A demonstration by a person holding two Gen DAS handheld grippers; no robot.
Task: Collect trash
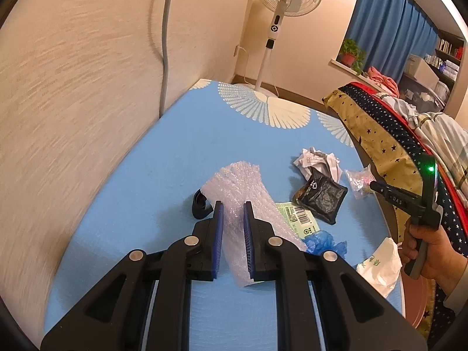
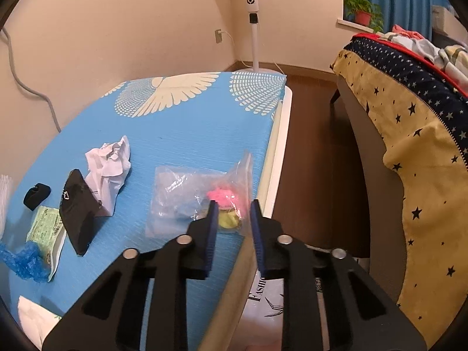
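Trash lies on a table with a blue cloth (image 1: 175, 161). My left gripper (image 1: 233, 204) is shut on a strip of bubble wrap (image 1: 234, 181), which hangs between its blue pads above the cloth. At the table's right edge my right gripper (image 2: 234, 204) is closed around the corner of a clear plastic bag (image 2: 181, 196) with pink and yellow bits inside; the film touches both pads. From the left wrist view, the right gripper (image 1: 373, 185) sits at that clear plastic bag (image 1: 358, 180), held by a hand (image 1: 424, 251).
On the cloth lie crumpled paper (image 1: 317, 159), a black pouch (image 1: 321, 199), a green labelled packet (image 1: 295, 219), blue crumpled film (image 1: 324, 242), a small black item (image 1: 200, 204) and a white bag (image 1: 380, 266). A star-patterned bed (image 2: 409, 117) stands right; a printed bag (image 2: 269, 298) hangs below the edge.
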